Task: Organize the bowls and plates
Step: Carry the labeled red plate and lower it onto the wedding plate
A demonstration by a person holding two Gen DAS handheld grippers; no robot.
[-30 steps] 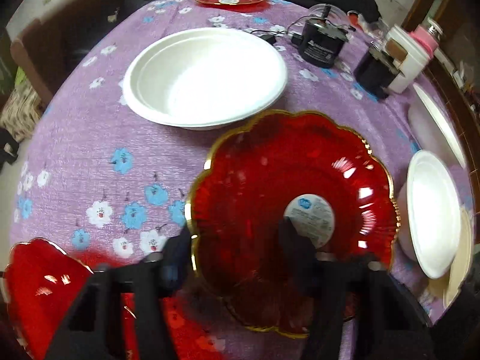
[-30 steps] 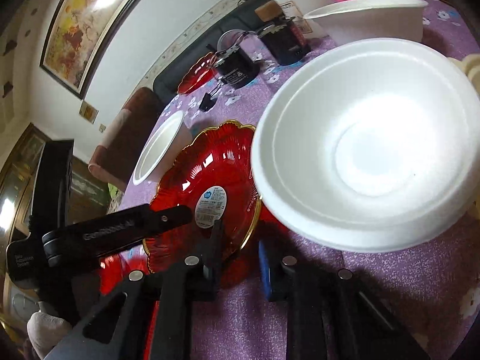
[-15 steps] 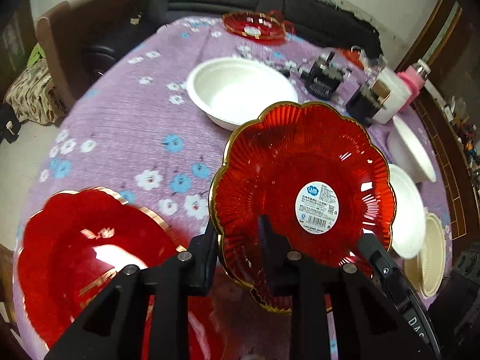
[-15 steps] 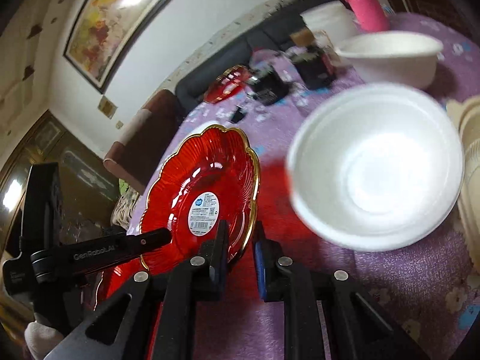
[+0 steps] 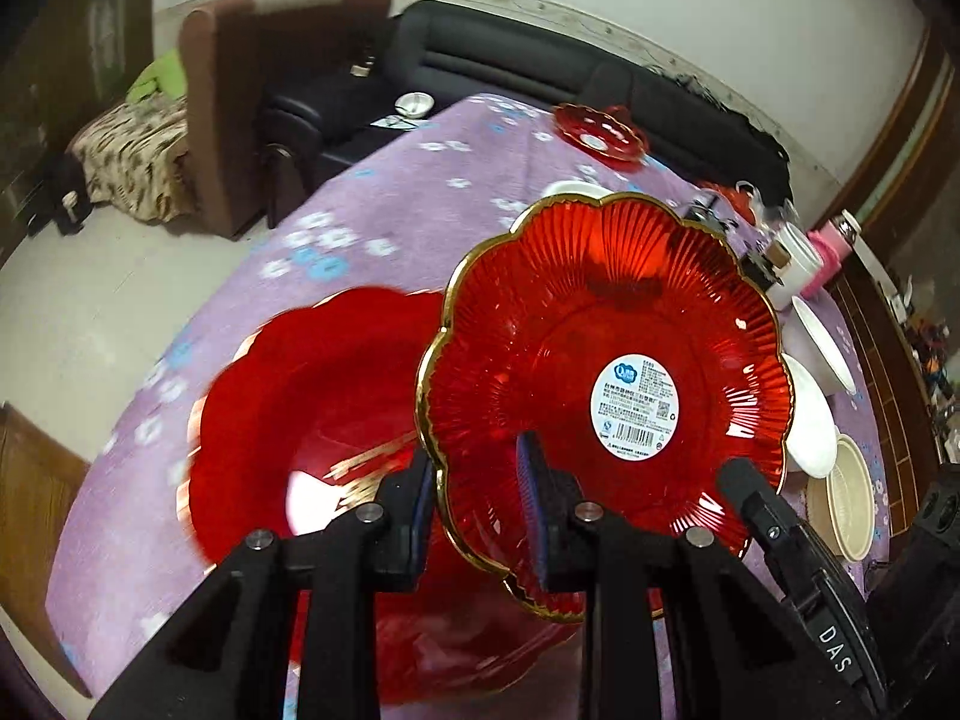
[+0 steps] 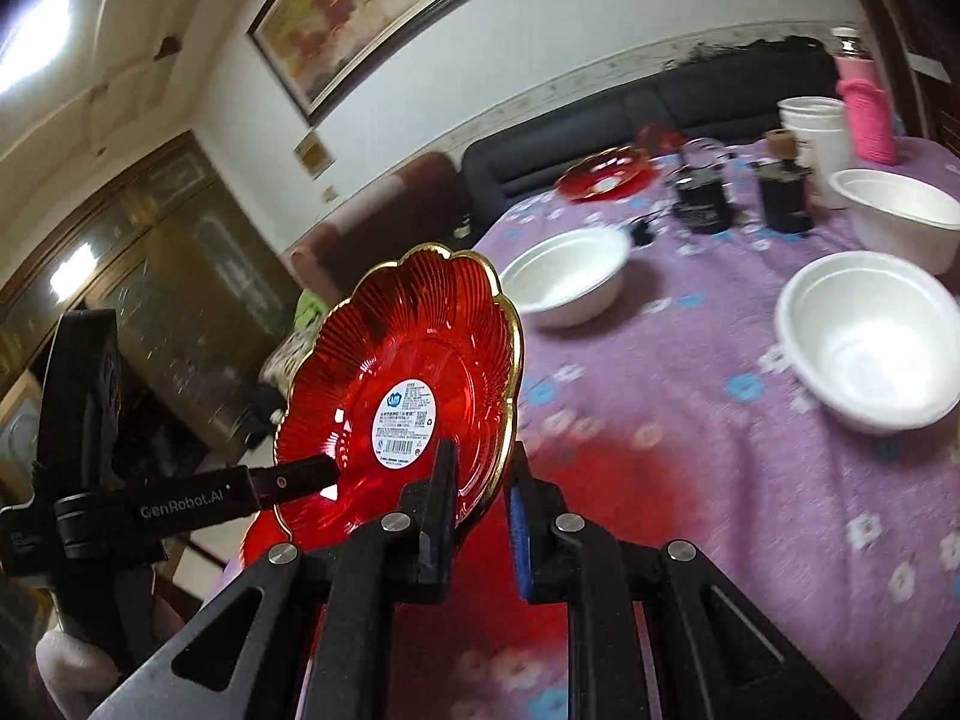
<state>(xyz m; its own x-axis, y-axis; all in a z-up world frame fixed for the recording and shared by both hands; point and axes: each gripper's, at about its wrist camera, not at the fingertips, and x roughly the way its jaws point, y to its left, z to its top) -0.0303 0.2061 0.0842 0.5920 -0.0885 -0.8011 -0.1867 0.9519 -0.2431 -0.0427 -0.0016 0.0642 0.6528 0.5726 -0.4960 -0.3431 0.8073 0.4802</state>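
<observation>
A red glass plate with a gold scalloped rim and a white label [image 5: 606, 372] is held up off the table, tilted on edge. My left gripper [image 5: 477, 498] is shut on its near rim. My right gripper [image 6: 480, 498] is shut on the rim of the same plate [image 6: 408, 384] from the other side. The left gripper's finger [image 6: 294, 480] shows in the right wrist view, against the plate's face. A second red plate [image 5: 312, 420] lies on the purple cloth below and to the left of the held one.
A third red plate [image 6: 603, 177] sits at the table's far end. White foam bowls [image 6: 567, 276] [image 6: 864, 342] [image 6: 900, 213], dark jars [image 6: 699, 198], white cups [image 6: 813, 120] and a pink bottle [image 6: 864, 111] stand on the right side. A beige bowl [image 5: 849, 498] lies near the front right.
Both grippers have lifted the red plate higher, tilted it more upright and carried it left, over the second red plate. The white bowls have receded in both views.
</observation>
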